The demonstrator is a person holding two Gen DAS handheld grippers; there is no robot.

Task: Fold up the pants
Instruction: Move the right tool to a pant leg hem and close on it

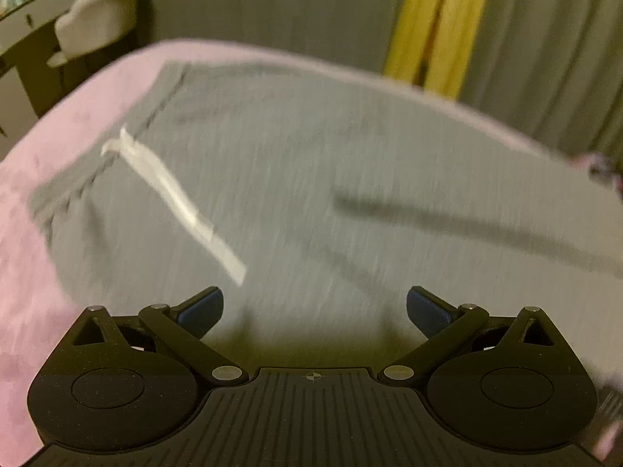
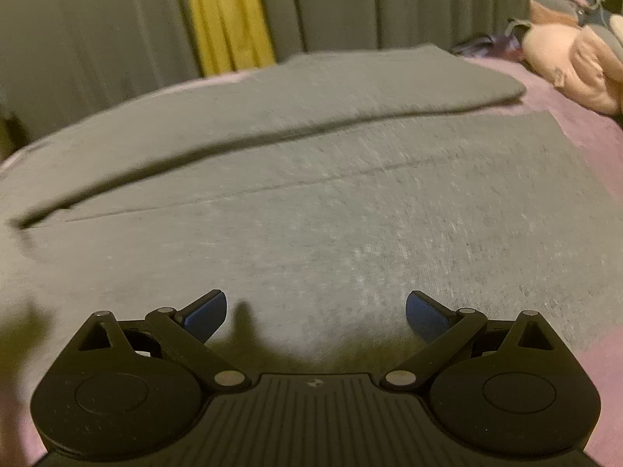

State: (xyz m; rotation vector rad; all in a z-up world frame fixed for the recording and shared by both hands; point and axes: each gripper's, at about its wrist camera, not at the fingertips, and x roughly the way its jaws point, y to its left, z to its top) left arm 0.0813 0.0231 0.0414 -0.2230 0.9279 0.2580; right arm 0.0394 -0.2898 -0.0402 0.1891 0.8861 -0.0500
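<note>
Grey pants (image 1: 311, 179) lie flat on a pink bed cover (image 1: 46, 179). The left wrist view shows the waist end with a white drawstring (image 1: 179, 198) lying across it. The right wrist view shows the two legs (image 2: 331, 202), the far leg overlapping the near one along a dark fold line. My left gripper (image 1: 314, 311) is open and empty, just above the waist part. My right gripper (image 2: 316, 315) is open and empty, just above the near leg. The left view is motion-blurred.
Grey curtains (image 2: 97, 31) with a yellow strip (image 2: 226, 11) hang behind the bed. A plush toy (image 2: 576, 62) lies at the bed's far right. A table with a chair (image 1: 93, 27) stands at the far left.
</note>
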